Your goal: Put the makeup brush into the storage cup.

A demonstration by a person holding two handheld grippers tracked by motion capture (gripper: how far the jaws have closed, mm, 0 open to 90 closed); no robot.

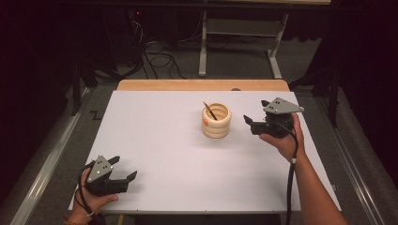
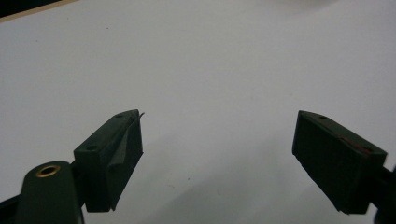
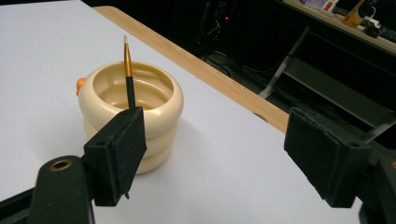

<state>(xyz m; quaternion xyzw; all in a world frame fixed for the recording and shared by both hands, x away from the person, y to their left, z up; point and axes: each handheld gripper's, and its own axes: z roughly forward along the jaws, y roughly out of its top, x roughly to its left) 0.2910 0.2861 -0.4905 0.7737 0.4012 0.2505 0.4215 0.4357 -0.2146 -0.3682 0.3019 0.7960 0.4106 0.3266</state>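
A cream ringed cup point(image 1: 216, 121) point(image 3: 130, 112) stands upright on the white table, right of its middle. A thin dark pen point(image 1: 210, 110) point(image 3: 128, 74) with an orange-gold end leans inside it. An orange knob point(image 3: 81, 84) sticks out of the cup's side. My right gripper point(image 1: 252, 122) point(image 3: 212, 154) is open just right of the cup, its jaws wide apart and holding nothing. My left gripper point(image 1: 124, 169) point(image 2: 217, 154) is open near the table's front left corner, over bare white surface.
The white table top point(image 1: 164, 140) has a wooden strip point(image 1: 202, 85) along its far edge. Beyond it stand a metal table frame point(image 1: 239, 42) and loose cables point(image 1: 159, 61) on the floor. A rail point(image 1: 47, 159) runs along the left.
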